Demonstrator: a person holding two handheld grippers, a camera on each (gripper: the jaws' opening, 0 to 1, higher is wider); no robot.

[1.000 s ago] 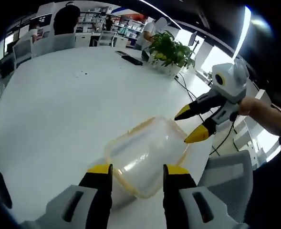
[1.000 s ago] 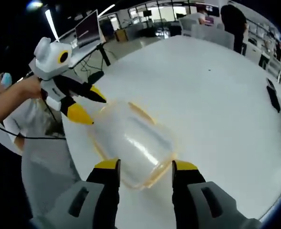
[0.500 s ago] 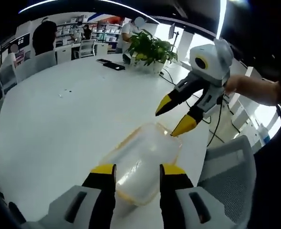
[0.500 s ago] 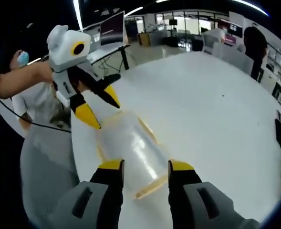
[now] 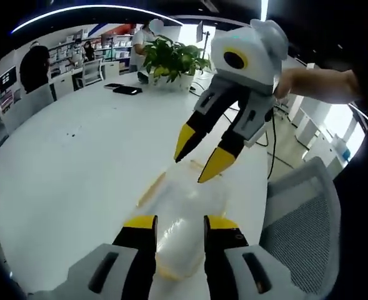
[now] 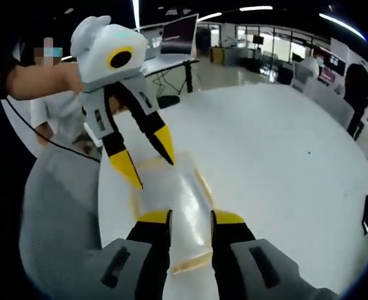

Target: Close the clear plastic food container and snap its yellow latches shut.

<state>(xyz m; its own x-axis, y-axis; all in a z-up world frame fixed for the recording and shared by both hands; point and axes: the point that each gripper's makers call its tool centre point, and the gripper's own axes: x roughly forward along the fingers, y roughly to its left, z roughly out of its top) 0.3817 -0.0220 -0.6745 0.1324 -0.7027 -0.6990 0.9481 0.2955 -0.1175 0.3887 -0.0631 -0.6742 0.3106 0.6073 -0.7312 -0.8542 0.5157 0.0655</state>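
Both grippers, left [image 5: 178,223] and right [image 6: 190,217], stand spread over the container [image 5: 182,215], so the next move is probably pressing a latch.

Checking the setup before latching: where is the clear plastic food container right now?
The clear plastic food container lies on the round white table near its edge, by a grey mesh chair, between both grippers' yellow-tipped jaws.

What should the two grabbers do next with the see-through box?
Probably press down on the lid. Both grippers, left and right, hover open over the container on the table, and its yellow latches look unsnapped, though that is hard to tell.
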